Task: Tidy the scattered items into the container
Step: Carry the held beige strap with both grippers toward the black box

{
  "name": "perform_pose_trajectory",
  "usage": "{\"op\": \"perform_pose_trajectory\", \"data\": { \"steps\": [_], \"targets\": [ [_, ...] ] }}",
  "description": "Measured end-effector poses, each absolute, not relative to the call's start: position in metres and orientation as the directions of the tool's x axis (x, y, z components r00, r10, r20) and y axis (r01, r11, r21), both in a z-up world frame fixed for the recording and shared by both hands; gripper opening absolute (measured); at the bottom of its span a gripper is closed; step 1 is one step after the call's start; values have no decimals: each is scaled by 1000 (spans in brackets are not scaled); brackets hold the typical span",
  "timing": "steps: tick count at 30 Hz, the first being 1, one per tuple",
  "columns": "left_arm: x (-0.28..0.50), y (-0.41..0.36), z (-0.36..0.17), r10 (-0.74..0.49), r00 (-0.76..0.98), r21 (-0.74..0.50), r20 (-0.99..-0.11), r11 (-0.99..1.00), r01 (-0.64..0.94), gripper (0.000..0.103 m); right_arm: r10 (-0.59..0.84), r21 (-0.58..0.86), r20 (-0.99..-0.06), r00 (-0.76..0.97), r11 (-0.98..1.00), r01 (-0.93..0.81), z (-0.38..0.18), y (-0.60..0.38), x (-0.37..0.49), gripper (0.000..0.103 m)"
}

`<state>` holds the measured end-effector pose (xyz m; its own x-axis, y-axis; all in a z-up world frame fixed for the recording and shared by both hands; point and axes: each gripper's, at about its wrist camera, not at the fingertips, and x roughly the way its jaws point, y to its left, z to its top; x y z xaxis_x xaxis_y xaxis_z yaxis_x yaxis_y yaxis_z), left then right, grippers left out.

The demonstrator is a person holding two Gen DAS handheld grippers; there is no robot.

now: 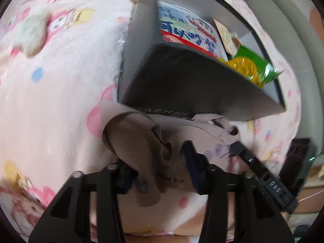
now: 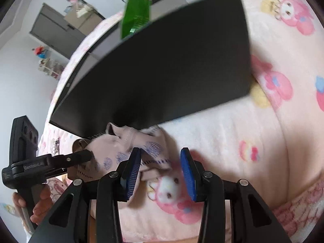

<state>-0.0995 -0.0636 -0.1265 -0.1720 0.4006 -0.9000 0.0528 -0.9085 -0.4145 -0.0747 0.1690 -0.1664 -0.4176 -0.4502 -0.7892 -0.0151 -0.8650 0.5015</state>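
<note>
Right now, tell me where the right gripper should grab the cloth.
Grip the bunched fold of the cloth just ahead of the right gripper, coming down from the near side: the box blocks its far edge, and the left gripper holds the other end.

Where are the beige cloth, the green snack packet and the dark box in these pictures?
beige cloth [image 1: 131,133]: left wrist view, on its folded upper part.
green snack packet [image 1: 255,64]: left wrist view, on its middle, over the box wall.
dark box [image 2: 162,70]: right wrist view, on its outer side wall.
</note>
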Motion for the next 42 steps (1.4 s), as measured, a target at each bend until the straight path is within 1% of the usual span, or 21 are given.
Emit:
{"op": "perform_pose_trajectory", "data": {
  "steps": [1,3,4,7,8,11,14,16,18,20,23,26,28,30,32,34,35,37,38,40,42],
  "targets": [
    [-102,-62,-129,397,-156,-409,-904,-912,45,23,-444,487,-791,-420,-873,6,-166,165,-77,17],
    [-104,-63,-126,420,-157,-430,-894,-902,40,17,-466,474,-802,-374,-877,76,-168,146,-84,11],
    [-104,-65,-122,432,-165,-443,-887,-896,35,17,-489,485,-797,-354,-868,105,-168,138,-86,10],
    [-93,-73,-115,467,-187,-483,-864,-875,47,18,-499,468,-792,-351,-866,177,-164,125,-83,11],
    [-92,-88,-120,476,-178,-492,-861,-869,58,18,-488,458,-796,-357,-872,171,-165,125,-81,11],
    [-97,-75,-124,480,-143,-493,-865,-866,77,23,-483,471,-797,-362,-873,127,-172,128,-79,11],
    [-99,-74,-125,469,-132,-481,-873,-874,74,24,-469,454,-798,-379,-881,134,-169,129,-72,11],
    [-100,-71,-124,464,-131,-473,-876,-879,51,22,-467,443,-799,-379,-883,156,-166,125,-69,11],
    [-98,-65,-114,469,-162,-473,-868,-881,-15,13,-467,434,-794,-389,-884,176,-162,122,-64,9],
    [-94,-60,-101,483,-195,-477,-854,-875,-77,11,-475,437,-785,-397,-880,189,-158,123,-60,7],
    [-87,-59,-80,571,-232,-551,-788,-821,-150,10,-510,478,-747,-426,-858,190,-140,142,-54,5],
    [-92,-70,-78,557,-267,-546,-787,-829,-118,10,-530,500,-705,-472,-843,199,-112,154,-44,5],
    [-93,-77,-88,551,-257,-559,-794,-827,-48,14,-516,490,-705,-486,-850,191,-102,156,-42,5],
    [-91,-78,-102,547,-260,-566,-796,-824,1,26,-461,443,-743,-485,-882,160,-101,154,-45,5],
    [-91,-75,-108,549,-254,-578,-797,-814,54,33,-405,399,-773,-489,-909,122,-107,153,-43,7],
    [-81,-78,-106,552,-256,-586,-794,-807,78,37,-369,379,-795,-483,-922,81,-115,158,-42,18],
    [-80,-82,-105,552,-255,-586,-794,-806,79,40,-364,382,-800,-477,-922,63,-119,165,-39,21],
    [-76,-85,-112,552,-257,-587,-794,-805,86,49,-388,408,-798,-461,-911,60,-122,173,-39,32],
    [-76,-83,-114,554,-253,-592,-793,-800,102,51,-402,420,-793,-457,-905,68,-122,173,-41,34],
    [-76,-87,-119,550,-228,-586,-803,-797,144,51,-411,425,-791,-454,-902,75,-129,169,-47,46],
    [-81,-86,-127,530,-212,-565,-821,-808,168,51,-407,421,-805,-431,-905,68,-138,165,-58,47]
  ]
}}
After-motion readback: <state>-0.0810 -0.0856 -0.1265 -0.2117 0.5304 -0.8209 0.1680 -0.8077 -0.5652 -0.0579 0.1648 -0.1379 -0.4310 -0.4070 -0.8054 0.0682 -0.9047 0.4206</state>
